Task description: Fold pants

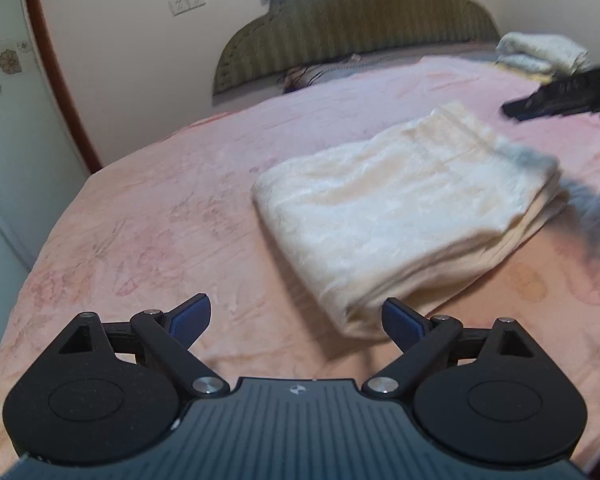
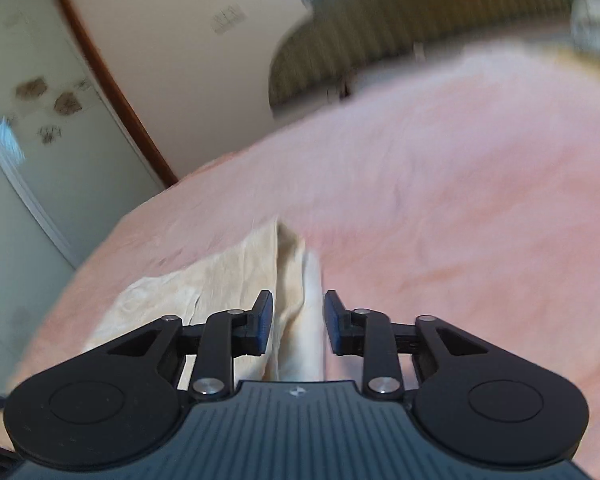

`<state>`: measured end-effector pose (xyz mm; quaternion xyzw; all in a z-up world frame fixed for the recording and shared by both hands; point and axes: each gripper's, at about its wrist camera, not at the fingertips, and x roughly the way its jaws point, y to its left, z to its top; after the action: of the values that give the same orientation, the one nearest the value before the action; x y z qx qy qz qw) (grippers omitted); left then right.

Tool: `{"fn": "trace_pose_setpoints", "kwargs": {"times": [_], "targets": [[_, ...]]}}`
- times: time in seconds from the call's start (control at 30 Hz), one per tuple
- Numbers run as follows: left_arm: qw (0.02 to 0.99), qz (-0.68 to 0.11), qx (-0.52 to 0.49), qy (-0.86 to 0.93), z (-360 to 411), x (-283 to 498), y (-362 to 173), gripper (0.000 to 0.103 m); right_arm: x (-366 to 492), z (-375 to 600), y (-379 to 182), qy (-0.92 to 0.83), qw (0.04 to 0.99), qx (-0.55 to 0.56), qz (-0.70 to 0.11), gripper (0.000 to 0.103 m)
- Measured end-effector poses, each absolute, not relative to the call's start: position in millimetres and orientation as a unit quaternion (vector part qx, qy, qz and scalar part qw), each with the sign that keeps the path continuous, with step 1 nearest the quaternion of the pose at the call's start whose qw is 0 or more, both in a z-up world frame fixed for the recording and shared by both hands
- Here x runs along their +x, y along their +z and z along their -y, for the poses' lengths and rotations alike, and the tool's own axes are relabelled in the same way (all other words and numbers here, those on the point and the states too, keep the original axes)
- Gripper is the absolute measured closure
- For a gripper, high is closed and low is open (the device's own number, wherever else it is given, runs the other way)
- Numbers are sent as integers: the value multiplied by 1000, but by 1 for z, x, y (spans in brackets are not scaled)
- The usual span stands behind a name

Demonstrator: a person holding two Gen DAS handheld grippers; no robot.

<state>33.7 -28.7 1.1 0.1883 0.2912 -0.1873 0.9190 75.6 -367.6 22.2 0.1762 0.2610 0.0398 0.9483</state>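
Cream pants (image 1: 400,212) lie folded into a thick rectangle on the pink bed cover (image 1: 148,232). My left gripper (image 1: 296,316) is wide open and empty, just short of the fold's near corner. My right gripper (image 2: 298,320) is partly open over the pants' edge (image 2: 236,276), with cream cloth showing between its jaws but not pinched. The right gripper also shows in the left wrist view (image 1: 560,96) as a blurred black shape above the pants' far right side.
A padded striped headboard (image 1: 360,20) stands at the far end of the bed. A folded white towel (image 1: 540,52) lies by it at the right. A wall with a brown door frame (image 1: 56,76) is on the left.
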Motion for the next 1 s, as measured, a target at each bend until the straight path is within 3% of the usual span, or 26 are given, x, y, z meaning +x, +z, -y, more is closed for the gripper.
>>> {"fn": "trace_pose_setpoints", "kwargs": {"times": [0.13,0.23,0.33,0.57,0.7,1.0], "targets": [[925,-260,198,-194,30,29,16,8,77,325,19,155,935,108,-300,74],[933,-257,179,-177,32,39,22,8,87,318,-3,108,933,65,-337,74],[941,-255,143,-171,45,55,23,6,80,326,-1,93,935,119,-320,74],[922,-330,157,-131,97,87,-15,9,75,312,-4,96,933,110,-327,72],[925,-325,145,-134,101,83,-15,7,62,301,13,86,946,103,-294,71],[924,-341,134,-110,103,85,-19,6,61,297,1,81,940,116,-310,69]]}}
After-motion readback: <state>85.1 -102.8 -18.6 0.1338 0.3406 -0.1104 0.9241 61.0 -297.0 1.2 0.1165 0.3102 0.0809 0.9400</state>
